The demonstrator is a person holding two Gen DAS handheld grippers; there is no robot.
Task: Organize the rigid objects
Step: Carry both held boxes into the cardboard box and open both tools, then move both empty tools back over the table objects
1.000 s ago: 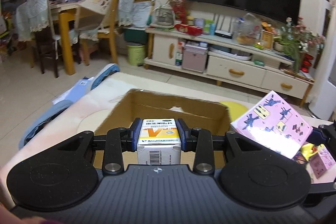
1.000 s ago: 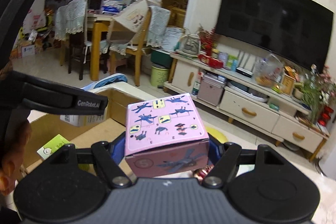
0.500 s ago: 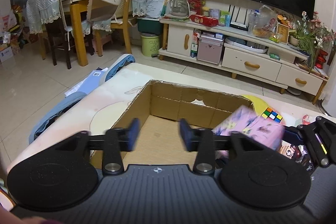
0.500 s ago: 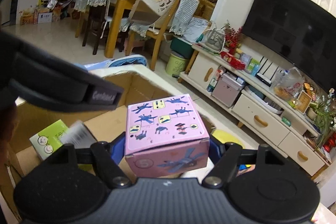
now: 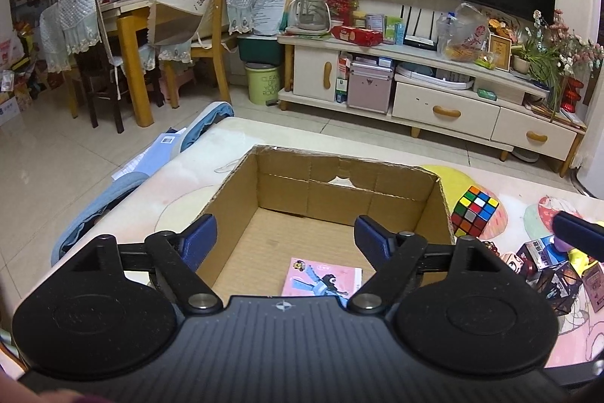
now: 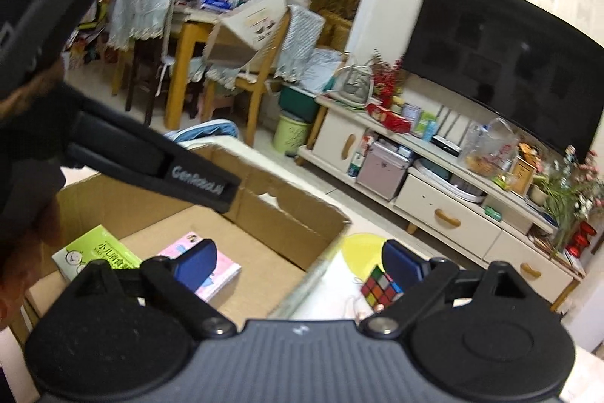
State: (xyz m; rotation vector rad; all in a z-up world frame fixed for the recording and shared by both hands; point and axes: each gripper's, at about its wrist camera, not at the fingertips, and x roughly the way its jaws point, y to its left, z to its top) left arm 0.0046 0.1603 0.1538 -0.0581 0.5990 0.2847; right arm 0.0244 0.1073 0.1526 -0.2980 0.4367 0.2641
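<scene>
The cardboard box (image 5: 434, 203) is taken as the landmark. The left tool (image 5: 285, 238) is seen poised over the box's near edge; its jaws are opening and nothing is seen between them. The right tool (image 6: 298, 261) is poised over the box's right wall, its jaws likewise opening and empty. The pink box (image 5: 321, 280) is found lying flat on the box floor, near the front; its long axis is judged to run roughly across the box, printed face up. A green box (image 6: 96, 252) is noted inside, at the left. The depositing step is judged complete for 2 items. 1 Rubik's cube (image 5: 473, 210) is seen just outside the right wall, on the counter (image 5: 528, 214), with small toy boxes (image 5: 543, 261) farther right. A reach outward to these is judged to be required next.
</scene>
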